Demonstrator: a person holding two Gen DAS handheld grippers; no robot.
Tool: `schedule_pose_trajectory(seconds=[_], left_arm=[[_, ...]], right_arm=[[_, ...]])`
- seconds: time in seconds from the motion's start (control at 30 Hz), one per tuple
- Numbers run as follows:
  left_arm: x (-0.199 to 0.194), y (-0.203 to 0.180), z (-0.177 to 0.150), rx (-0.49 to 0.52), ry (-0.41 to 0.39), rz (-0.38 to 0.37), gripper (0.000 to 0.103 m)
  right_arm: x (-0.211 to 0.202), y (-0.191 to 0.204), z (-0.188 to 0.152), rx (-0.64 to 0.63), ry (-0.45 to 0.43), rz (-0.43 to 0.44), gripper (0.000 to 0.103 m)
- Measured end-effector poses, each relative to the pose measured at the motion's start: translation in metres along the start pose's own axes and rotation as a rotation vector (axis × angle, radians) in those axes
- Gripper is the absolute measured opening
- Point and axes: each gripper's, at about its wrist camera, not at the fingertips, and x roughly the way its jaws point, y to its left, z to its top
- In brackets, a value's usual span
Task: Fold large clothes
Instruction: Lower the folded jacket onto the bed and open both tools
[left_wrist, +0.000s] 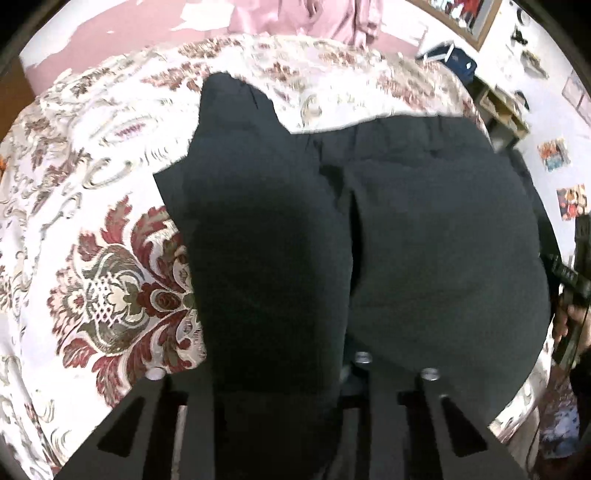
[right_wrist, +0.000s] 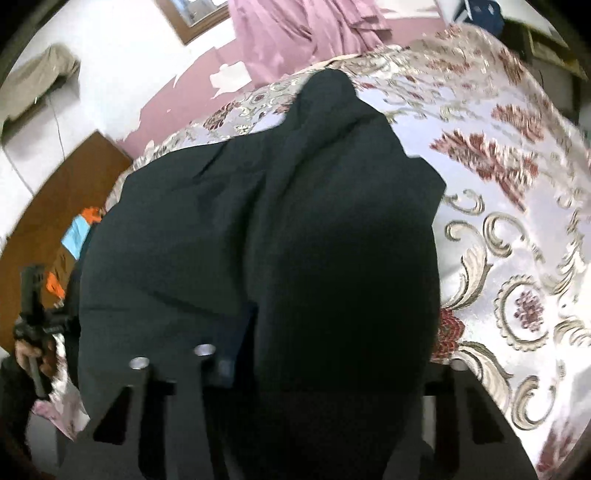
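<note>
A large dark garment, apparently trousers (left_wrist: 424, 229), lies on a bed with a floral bedspread (left_wrist: 92, 184). In the left wrist view a fold of its cloth (left_wrist: 258, 258) drapes up over my left gripper (left_wrist: 291, 373) and hides the fingertips; the jaws look shut on it. In the right wrist view the same garment (right_wrist: 184, 221) rises over my right gripper (right_wrist: 295, 365), whose jaws also look shut on a fold (right_wrist: 343, 277). Each gripper shows at the edge of the other's view: the right one (left_wrist: 576, 277) and the left one (right_wrist: 33, 314).
The bedspread (right_wrist: 517, 221) extends around the garment. A pink curtain (right_wrist: 295, 33) hangs behind the bed. A wooden door (right_wrist: 55, 206) stands at the left, shelves and pictures (left_wrist: 554, 155) at the right wall.
</note>
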Motion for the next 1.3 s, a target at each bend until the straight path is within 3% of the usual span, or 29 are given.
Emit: schedule_pose_trajectory(seconds=[0.07,0.13,0.27,0.4,0.57,0.73,0.87,0.93,1.03,1.1,1.13,1.2,1.27,1.3], left_arm=[[-0.019,-0.002,0.000,-0.017,-0.037,-0.008,0.018],[-0.039,-0.004,0.001,-0.026,-0.077,-0.016,0.017],[-0.086,-0.003,0.006,0.003,-0.149,0.003,0.016],[-0.132,0.005,0.016,0.035,-0.217,0.077,0.016],[-0.175,0.042,0.014,0.008,-0.280,0.158,0.016],[-0.163,0.080,0.003,-0.061,-0.238,0.193,0.016],[-0.116,0.110,-0.015,-0.139,-0.178,0.186,0.016],[-0.092,0.124,-0.022,-0.188,-0.143,0.191,0.018],[-0.077,0.138,-0.031,-0.260,-0.127,0.164,0.025],[-0.076,0.141,-0.034,-0.282,-0.135,0.161,0.037],[-0.077,0.140,-0.035,-0.286,-0.135,0.166,0.040],[-0.078,0.139,-0.035,-0.297,-0.121,0.186,0.055],[-0.076,0.144,-0.035,-0.324,-0.096,0.200,0.064],[-0.077,0.147,-0.035,-0.351,-0.087,0.199,0.066]], right_arm=[[-0.013,0.014,0.002,-0.033,-0.027,-0.027,0.023],[-0.035,0.026,0.005,-0.033,-0.078,-0.004,0.019],[-0.073,0.061,0.019,-0.084,-0.167,0.070,0.015],[-0.092,0.113,0.029,-0.197,-0.228,0.104,0.015],[-0.098,0.159,0.042,-0.227,-0.285,0.204,0.015],[-0.069,0.194,0.052,-0.245,-0.241,0.235,0.015],[-0.022,0.208,0.050,-0.257,-0.168,0.186,0.015],[0.002,0.205,0.043,-0.246,-0.125,0.105,0.016],[0.028,0.197,0.036,-0.235,-0.063,-0.008,0.021],[0.038,0.192,0.034,-0.225,-0.030,-0.030,0.024],[0.039,0.190,0.035,-0.219,-0.021,-0.037,0.027],[0.041,0.190,0.036,-0.210,-0.011,-0.064,0.035],[0.037,0.193,0.034,-0.204,-0.022,-0.118,0.056],[0.035,0.193,0.036,-0.201,-0.035,-0.149,0.060]])
